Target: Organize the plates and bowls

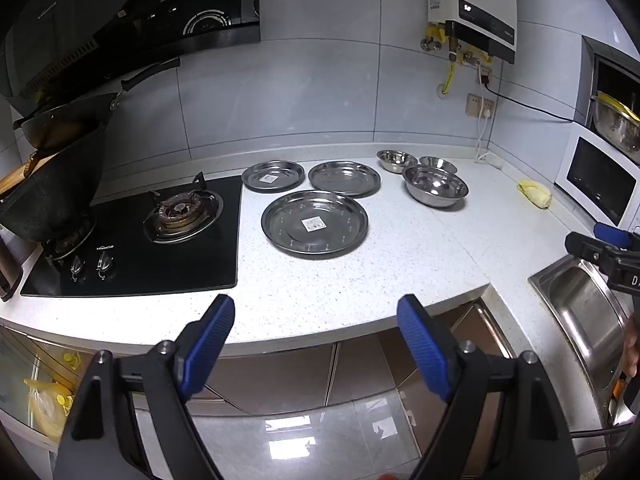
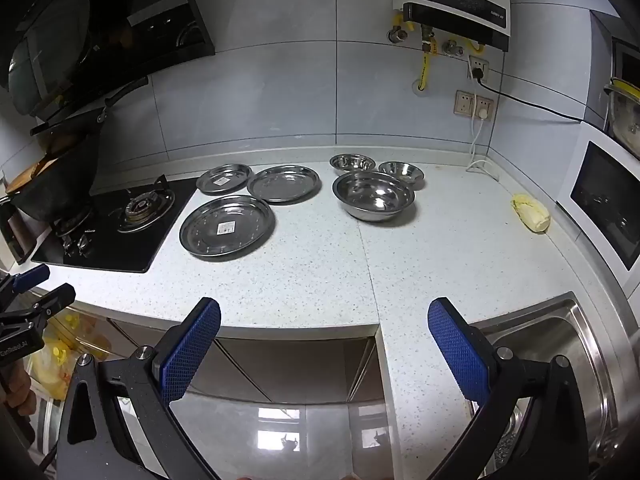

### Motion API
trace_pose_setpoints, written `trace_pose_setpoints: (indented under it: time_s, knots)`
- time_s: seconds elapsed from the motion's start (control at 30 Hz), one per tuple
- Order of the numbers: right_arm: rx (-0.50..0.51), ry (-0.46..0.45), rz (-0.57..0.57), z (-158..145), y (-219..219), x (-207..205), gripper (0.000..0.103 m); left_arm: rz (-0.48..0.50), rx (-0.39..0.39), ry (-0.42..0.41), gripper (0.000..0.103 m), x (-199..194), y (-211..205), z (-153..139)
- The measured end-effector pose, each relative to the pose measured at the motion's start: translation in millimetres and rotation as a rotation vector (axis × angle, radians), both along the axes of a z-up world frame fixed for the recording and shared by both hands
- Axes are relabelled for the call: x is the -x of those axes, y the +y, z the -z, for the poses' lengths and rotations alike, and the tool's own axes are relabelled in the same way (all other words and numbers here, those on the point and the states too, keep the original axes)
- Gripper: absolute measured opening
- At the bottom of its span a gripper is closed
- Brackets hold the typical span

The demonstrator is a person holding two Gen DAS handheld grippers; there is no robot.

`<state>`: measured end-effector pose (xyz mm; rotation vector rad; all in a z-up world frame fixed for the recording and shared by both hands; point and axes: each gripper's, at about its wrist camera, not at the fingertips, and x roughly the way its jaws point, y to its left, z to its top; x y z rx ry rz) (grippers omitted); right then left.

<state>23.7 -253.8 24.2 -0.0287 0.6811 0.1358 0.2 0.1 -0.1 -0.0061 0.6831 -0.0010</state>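
Three steel plates lie on the white counter: a large one point(image 1: 315, 223) point(image 2: 227, 225) in front, a small one point(image 1: 273, 176) point(image 2: 224, 178) behind it on the left, a medium one point(image 1: 344, 179) point(image 2: 283, 183) behind it on the right. Three steel bowls stand to their right: a large bowl point(image 1: 435, 186) point(image 2: 373, 196) and two small bowls point(image 1: 396, 160) point(image 1: 437, 164) point(image 2: 352, 163) point(image 2: 401, 172) behind it. My left gripper point(image 1: 316, 316) and right gripper point(image 2: 324, 322) are both open and empty, held off the counter's front edge.
A black gas hob point(image 1: 160, 236) with a pot point(image 1: 52, 200) sits left of the plates. A steel sink point(image 2: 560, 360) is at the right. A yellow cloth-like lump point(image 2: 530, 212) lies near the microwave point(image 2: 608, 200). A water heater point(image 2: 456, 4) hangs on the wall.
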Motion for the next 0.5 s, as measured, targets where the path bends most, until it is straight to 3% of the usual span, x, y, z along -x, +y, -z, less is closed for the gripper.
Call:
trace_pose_setpoints:
  time_s: [0.5]
  knots:
    - [0.005,0.005,0.002,3.2,2.1,-1.4,0.102,0.0,0.004,0.007,0.083,0.1,-0.2,1.0]
